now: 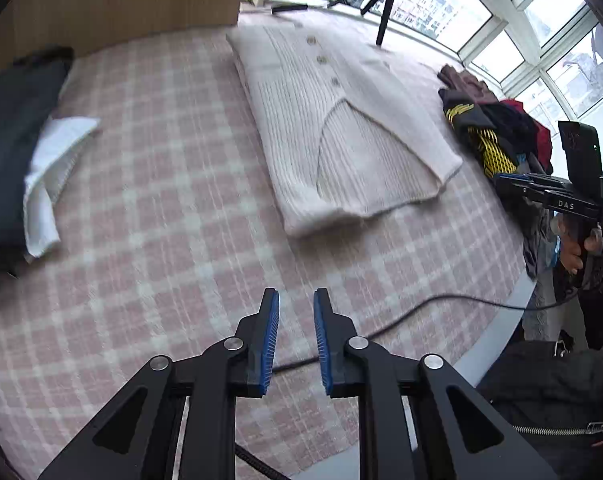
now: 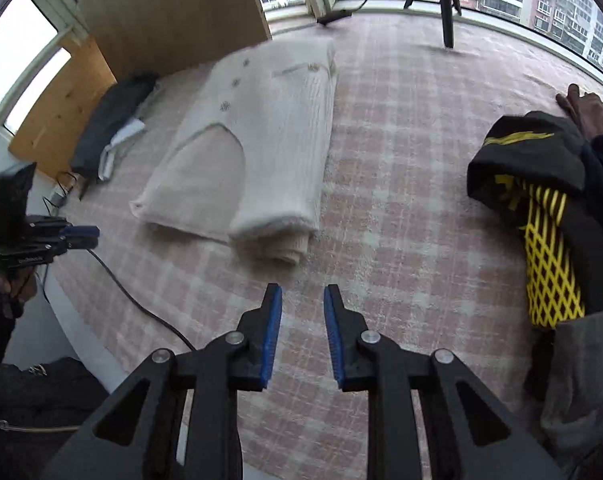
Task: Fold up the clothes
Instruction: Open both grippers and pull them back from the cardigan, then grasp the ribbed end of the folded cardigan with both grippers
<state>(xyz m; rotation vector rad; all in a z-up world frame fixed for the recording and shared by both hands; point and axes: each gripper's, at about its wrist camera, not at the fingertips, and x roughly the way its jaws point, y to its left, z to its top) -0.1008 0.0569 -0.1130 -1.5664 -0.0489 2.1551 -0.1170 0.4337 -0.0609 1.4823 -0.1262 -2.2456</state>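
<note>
A cream ribbed cardigan (image 1: 341,120) with buttons lies folded into a long strip on the pink checked bed cover (image 1: 149,208); the same cardigan (image 2: 257,152) shows in the right wrist view with a sleeve laid across it. My left gripper (image 1: 296,300) hovers open over the cover, short of the cardigan's near hem, holding nothing. My right gripper (image 2: 303,296) is open too, just short of the cardigan's rolled near end. Each gripper appears in the other's view: the right gripper (image 1: 501,182) at the far right, the left gripper (image 2: 91,234) at the far left.
A pile of dark, red and yellow-patterned clothes (image 1: 497,128) lies at the bed's right side, also seen as the clothes pile (image 2: 549,208). Folded dark and white garments (image 1: 33,168) rest at the left. A black cable (image 1: 421,312) crosses the near edge. A tripod (image 1: 385,4) stands by the window.
</note>
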